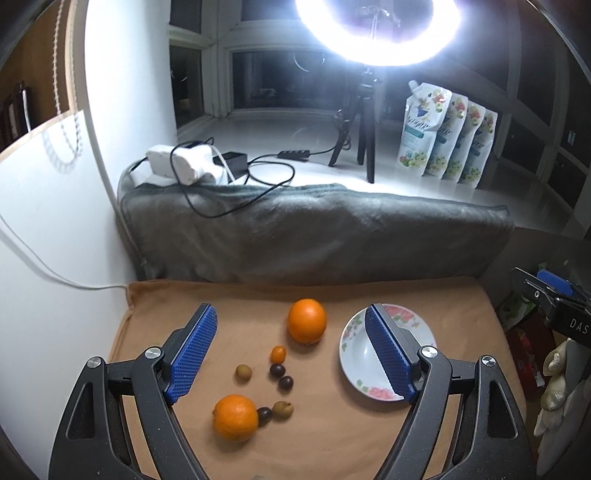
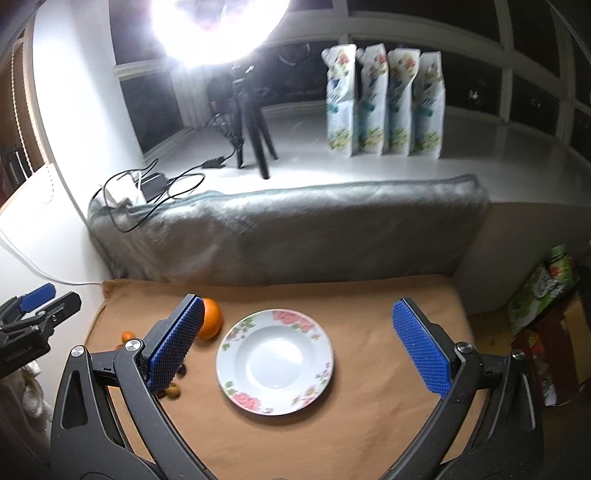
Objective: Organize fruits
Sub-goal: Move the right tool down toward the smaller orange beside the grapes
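Both grippers hang wide apart, empty: left gripper (image 1: 291, 350) above the fruit, right gripper (image 2: 297, 339) above the flowered plate (image 2: 236, 339). Two oranges (image 1: 307, 320), a kumquat (image 1: 277, 353) and small brown fruits (image 1: 277, 370) lie on the tan surface (image 1: 332, 435), left of the plate.

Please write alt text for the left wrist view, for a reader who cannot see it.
The open left gripper hovers over a tan cloth with two oranges and several small fruits lying loose on it. An empty flowered plate sits to their right, partly behind one blue finger pad. A ring light glares above.
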### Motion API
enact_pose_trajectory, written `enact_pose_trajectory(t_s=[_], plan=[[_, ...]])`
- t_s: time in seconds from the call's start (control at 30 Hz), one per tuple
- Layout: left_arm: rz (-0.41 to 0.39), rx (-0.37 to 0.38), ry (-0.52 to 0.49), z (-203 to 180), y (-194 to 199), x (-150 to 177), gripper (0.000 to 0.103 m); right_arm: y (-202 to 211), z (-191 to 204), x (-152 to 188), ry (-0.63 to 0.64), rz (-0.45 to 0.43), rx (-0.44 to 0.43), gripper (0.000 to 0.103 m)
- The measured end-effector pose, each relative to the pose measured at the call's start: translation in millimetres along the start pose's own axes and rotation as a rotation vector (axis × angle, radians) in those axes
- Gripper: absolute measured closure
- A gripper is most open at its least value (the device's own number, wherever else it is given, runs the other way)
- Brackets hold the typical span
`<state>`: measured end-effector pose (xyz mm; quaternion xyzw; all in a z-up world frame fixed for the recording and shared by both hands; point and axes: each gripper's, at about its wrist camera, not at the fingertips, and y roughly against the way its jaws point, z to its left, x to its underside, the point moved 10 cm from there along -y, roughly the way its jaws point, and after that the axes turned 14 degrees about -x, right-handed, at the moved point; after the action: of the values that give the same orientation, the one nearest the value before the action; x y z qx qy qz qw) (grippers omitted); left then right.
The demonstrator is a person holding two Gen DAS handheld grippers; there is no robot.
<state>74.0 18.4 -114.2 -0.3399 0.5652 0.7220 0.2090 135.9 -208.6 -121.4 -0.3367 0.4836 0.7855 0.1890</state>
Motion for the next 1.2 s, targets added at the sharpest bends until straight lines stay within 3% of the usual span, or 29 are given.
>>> enact_pose_trajectory(t_s=[0.47,1.2], plan=[[0.095,-0.044,0.049,35,-27,37,0.020,-57,34,27,-0.007,0.139,-0.148,0.000],[0.253,-0.078,0.111,78,-67,103,0.021,-131,83,69,0.011,0.317,-0.308,0.003]])
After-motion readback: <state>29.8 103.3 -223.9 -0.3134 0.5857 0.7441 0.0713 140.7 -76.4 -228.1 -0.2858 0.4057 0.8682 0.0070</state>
